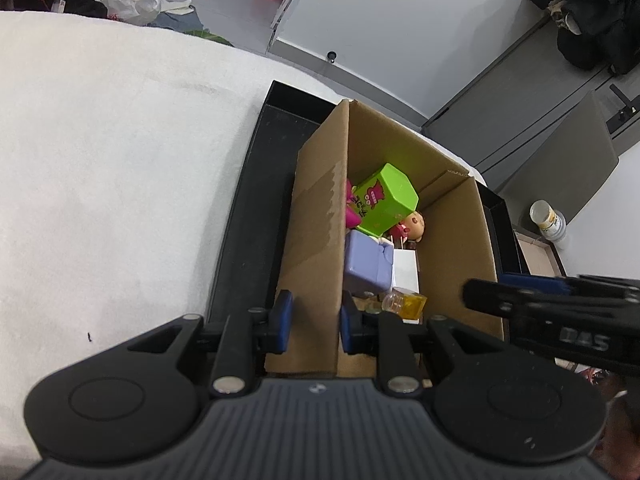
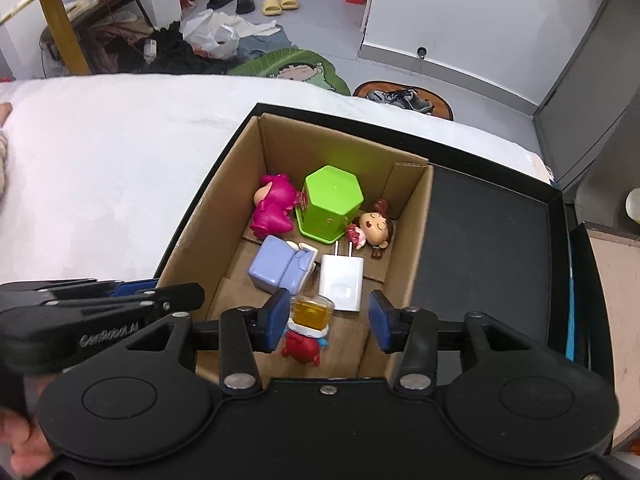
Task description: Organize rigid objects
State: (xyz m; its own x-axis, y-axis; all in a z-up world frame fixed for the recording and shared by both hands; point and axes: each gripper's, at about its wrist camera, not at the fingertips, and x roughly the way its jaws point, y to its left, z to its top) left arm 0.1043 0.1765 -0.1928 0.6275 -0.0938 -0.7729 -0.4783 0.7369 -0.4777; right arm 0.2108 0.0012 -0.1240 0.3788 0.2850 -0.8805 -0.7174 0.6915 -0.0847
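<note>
While the left gripper [image 1: 312, 322] straddles the left wall of the box [image 1: 320, 216], its jaws apart with one pad outside and one inside and seemingly not yet pinching the cardboard, the right gripper [image 2: 329, 322] hangs over the box's near end with jaws wide apart and nothing held. Directly between and just below the right pads lies the amber bottle [image 2: 313, 311], resting on a red figure [image 2: 303, 345], just beside the white charger [image 2: 341, 282]. So the right hand is nearer it, and its squat body offers no clear long axis. Tray [image 2: 492, 240] and box sit at the bed's [image 2: 120, 160] far right corner.
</note>
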